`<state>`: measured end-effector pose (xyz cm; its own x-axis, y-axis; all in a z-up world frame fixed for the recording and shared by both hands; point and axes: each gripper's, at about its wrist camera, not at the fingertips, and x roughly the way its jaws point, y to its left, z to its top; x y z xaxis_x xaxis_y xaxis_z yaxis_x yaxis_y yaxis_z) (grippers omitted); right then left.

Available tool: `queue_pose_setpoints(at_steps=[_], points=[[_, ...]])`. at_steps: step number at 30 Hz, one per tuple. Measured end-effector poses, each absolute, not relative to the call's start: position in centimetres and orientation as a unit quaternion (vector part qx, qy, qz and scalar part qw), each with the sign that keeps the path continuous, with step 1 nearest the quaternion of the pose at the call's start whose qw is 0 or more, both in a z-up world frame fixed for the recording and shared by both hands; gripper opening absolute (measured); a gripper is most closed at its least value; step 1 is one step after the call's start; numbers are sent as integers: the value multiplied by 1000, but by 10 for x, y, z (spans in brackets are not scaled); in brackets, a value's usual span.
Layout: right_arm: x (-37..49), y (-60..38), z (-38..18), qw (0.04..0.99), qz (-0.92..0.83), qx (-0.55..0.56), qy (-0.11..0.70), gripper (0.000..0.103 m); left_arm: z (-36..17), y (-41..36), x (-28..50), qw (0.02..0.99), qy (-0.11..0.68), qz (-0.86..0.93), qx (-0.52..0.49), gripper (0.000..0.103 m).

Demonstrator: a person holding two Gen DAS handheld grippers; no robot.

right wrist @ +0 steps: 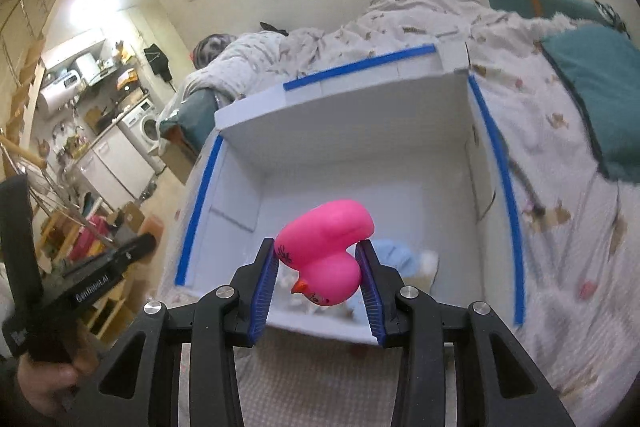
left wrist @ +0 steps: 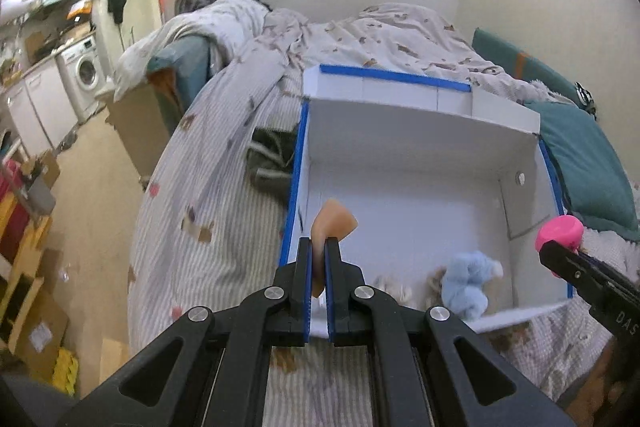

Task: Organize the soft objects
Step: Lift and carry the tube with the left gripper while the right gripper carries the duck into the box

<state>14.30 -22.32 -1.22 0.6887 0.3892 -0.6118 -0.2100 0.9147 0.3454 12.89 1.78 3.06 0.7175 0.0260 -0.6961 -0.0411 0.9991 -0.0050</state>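
Between the right gripper [right wrist: 318,273] pads sits a pink duck [right wrist: 326,255]; left gripper [left wrist: 319,263] pinches a tan toy [left wrist: 332,223]; either may slip beside the box [left wrist: 420,119].

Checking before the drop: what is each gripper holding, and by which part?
The left gripper is shut on a thin peach-coloured soft piece, near its lower end. The right gripper clamps a pink rubber duck by its sides, head down.

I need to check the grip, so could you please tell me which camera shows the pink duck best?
The right wrist view: the pink duck fills the centre, clamped between the right hand-held gripper pads. The left wrist view catches only its edge at the far right.
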Motion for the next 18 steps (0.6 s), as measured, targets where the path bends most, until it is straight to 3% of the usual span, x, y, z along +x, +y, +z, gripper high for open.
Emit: queue_pose_setpoints(at_steps=[11, 18], points=[[184, -231, -51, 890, 144, 140, 409, 42, -12, -4, 170, 926, 373, 15, 57, 6], [194, -217, -63, 888, 146, 120, 419, 42, -35, 1, 187, 902, 431, -4, 0, 6]])
